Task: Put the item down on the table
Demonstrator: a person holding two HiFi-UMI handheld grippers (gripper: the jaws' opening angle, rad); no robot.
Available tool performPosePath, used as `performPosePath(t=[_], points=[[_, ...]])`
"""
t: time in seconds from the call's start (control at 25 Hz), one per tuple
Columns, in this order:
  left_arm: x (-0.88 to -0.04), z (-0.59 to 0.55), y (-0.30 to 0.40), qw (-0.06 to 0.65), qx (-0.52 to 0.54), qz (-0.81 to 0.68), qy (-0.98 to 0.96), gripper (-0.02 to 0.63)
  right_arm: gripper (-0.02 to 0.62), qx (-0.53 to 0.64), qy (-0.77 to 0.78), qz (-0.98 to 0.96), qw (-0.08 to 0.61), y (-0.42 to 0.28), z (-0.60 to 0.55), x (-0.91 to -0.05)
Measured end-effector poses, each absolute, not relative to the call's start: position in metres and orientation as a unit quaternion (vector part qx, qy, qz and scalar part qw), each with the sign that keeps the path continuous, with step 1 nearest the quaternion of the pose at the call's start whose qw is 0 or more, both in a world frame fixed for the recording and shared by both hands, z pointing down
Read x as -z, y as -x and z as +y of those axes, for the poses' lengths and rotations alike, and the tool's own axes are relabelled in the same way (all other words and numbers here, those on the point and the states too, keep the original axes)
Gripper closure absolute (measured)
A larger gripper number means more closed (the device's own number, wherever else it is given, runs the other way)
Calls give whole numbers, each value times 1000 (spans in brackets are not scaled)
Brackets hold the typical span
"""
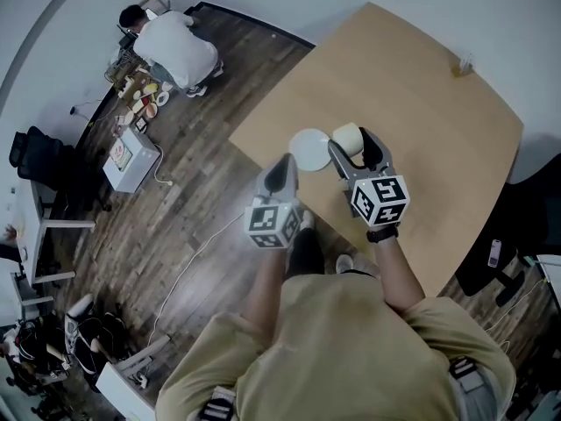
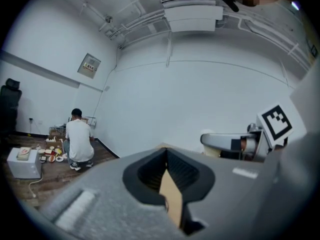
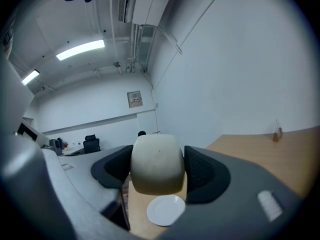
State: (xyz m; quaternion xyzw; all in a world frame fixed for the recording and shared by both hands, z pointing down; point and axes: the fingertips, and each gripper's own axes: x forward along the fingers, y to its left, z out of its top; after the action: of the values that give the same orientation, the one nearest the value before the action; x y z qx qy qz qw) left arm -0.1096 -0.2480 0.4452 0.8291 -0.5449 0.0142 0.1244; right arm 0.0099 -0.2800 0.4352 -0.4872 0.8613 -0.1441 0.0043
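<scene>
The right gripper [image 3: 158, 158] has its jaws spread to the width of a cream-coloured rounded ceramic cup [image 3: 156, 165] and pinches it by both sides, the dark ribbed pads [image 3: 201, 170] pressed against its walls; the cup is held over the near corner of the light brown wooden table [image 1: 412, 86], not resting on it; from the head view the cup [image 1: 348, 135] shows just right of a small round white plate [image 1: 310, 150], and from the right gripper view that plate [image 3: 166, 210] lies flat on the wood below the cup; the left gripper [image 2: 166, 156] has its jaws drawn together at the tips, with only a thin slit of tabletop showing behind them and nothing between; it hangs near the table's edge, just beside the plate on the left [image 1: 282, 163]; a small pale object [image 1: 462, 63] stands at the far corner of the table, well apart; on the dark plank floor a person in a white shirt [image 1: 175, 46] crouches among scattered things, with a white box [image 1: 131, 158] nearby
</scene>
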Motion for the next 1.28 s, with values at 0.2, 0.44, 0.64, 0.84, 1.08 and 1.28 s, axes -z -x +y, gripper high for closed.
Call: performPosePath(t=[0.2, 0.44, 0.64, 0.84, 1.08, 1.28], points=[[-477, -284, 120, 153, -24, -543, -825, 604, 275, 162, 487, 858, -26, 3, -314, -467], [-511, -314, 127, 172, -35, -540, -823, 604, 275, 186, 478, 857, -57, 21, -347, -508], [-535, -334, 139, 184, -40, -528, -828, 604, 275, 205, 463, 858, -85, 43, -369, -540], [-561, -351, 161, 202, -51, -525, -825, 604, 275, 222, 457, 853, -117, 62, -385, -578], [-590, -365, 174, 223, -70, -516, -824, 604, 275, 232, 451, 845, -172, 82, -396, -622], [-621, -375, 178, 243, -89, -510, -821, 604, 274, 249, 435, 839, -210, 94, -397, -663]])
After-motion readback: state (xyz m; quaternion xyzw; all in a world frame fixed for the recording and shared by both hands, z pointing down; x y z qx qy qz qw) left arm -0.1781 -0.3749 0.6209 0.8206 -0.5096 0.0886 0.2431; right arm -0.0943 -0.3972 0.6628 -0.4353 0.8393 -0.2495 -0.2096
